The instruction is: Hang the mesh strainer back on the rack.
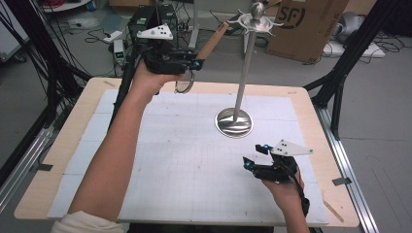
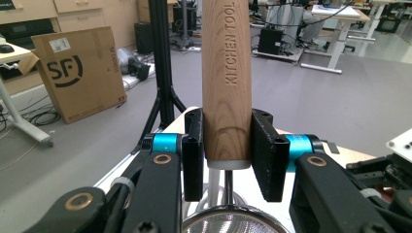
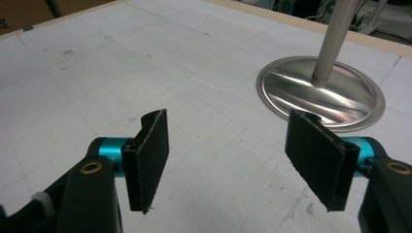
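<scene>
- Left hand-held gripper point(image 1: 197, 63), raised over the far left of the tabletop point(image 1: 73, 145), grips the utensil point(image 1: 212, 41) by its wooden handle.
- Handle tip is near the rack point(image 1: 245, 68) hooks; hanging is not yet done.
- Right hand-held gripper point(image 1: 256, 156) is open, empty, near right.
- Left gripper view shows the "KITCHEN TOOL" stamp; right gripper view shows the rack base point(image 3: 320, 92).

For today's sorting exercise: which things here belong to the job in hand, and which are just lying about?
Part of the job:
- kitchen tool with the wooden handle, clamped in the left gripper
- metal stand with hooks on top, on the table
- right gripper, open, nothing between its jaws

Just lying about:
- cardboard box on the floor
- cables on the floor
</scene>
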The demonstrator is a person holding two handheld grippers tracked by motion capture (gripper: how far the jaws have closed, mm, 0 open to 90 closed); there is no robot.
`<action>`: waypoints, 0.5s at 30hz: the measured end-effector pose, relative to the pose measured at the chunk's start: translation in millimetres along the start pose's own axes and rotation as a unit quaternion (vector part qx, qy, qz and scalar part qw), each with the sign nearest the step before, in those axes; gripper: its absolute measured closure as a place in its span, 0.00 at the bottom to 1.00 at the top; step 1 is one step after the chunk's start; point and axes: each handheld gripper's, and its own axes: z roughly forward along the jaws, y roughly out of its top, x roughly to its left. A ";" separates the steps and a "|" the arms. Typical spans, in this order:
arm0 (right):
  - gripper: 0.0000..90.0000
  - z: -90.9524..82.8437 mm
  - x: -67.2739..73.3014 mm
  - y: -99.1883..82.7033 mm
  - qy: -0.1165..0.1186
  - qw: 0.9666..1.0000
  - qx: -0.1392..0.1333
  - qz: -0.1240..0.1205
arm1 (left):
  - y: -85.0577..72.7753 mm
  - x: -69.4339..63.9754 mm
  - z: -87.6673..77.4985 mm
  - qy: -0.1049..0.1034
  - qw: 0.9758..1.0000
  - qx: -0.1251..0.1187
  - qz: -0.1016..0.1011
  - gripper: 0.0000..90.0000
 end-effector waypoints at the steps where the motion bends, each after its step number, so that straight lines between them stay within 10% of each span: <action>1: 0.35 -0.9 -0.4 -0.2 -0.001 1.000 -0.001 0.002 | 1.1 1.5 0.8 0.000 1.000 -0.003 -0.002 0.77; 15: 0.35 -3.9 -3.0 -3.5 -0.003 1.000 0.000 0.003 | 10.7 14.9 16.0 0.004 1.000 -0.011 -0.016 0.77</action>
